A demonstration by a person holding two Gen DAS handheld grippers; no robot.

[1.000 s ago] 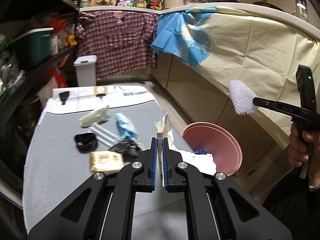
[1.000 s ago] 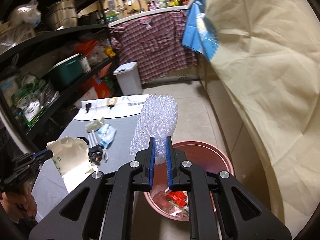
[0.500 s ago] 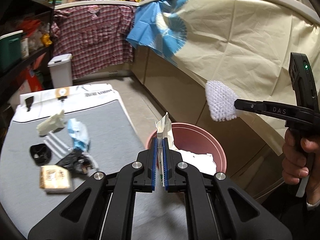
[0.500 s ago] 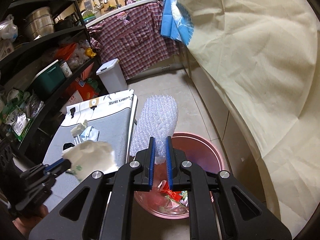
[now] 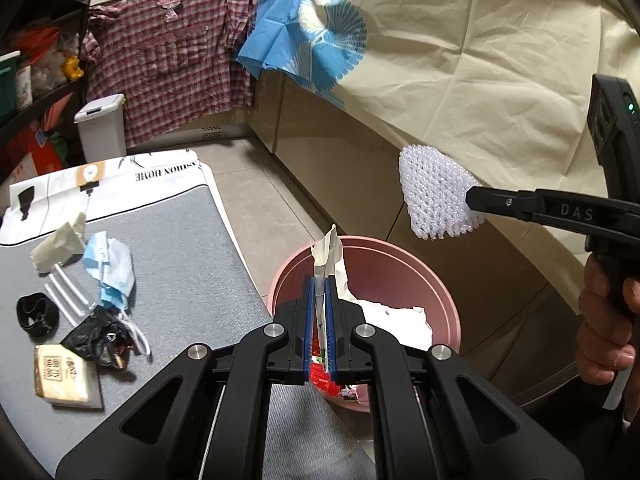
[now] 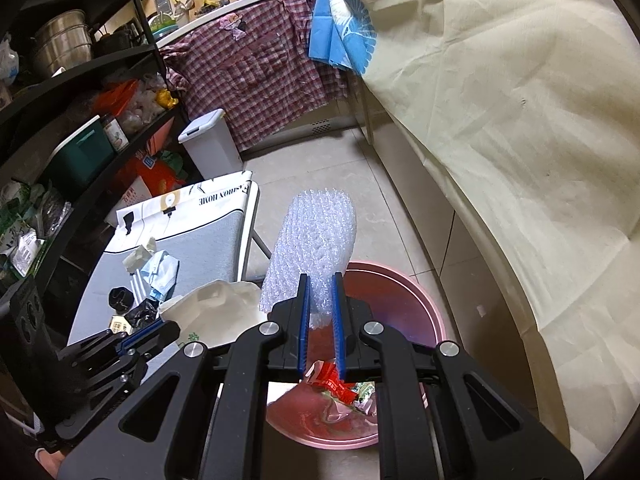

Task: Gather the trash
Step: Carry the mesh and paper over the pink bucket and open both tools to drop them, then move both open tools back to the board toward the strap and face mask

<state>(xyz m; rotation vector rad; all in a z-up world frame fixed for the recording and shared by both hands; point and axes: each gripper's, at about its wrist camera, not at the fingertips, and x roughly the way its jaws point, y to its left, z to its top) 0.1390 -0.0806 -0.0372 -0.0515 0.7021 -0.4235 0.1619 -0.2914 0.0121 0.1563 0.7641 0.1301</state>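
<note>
Both my tools have swung over the round pink plastic bin (image 5: 444,304): left tool (image 5: 320,300) clamps crumpled white paper wrapper (image 5: 330,256), right tool (image 6: 320,304) clamps clear bubble wrap (image 6: 316,240).

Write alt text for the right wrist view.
The right gripper is shut on a clear bubble-wrap piece above a pink round plastic bin holding red wrappers. At left, the left gripper holds a crumpled white paper bag.

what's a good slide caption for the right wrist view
Right hand-held gripper holds bubble wrap above the pink trash bin, left hand-held gripper alongside clamping a crumpled paper bag.
</note>
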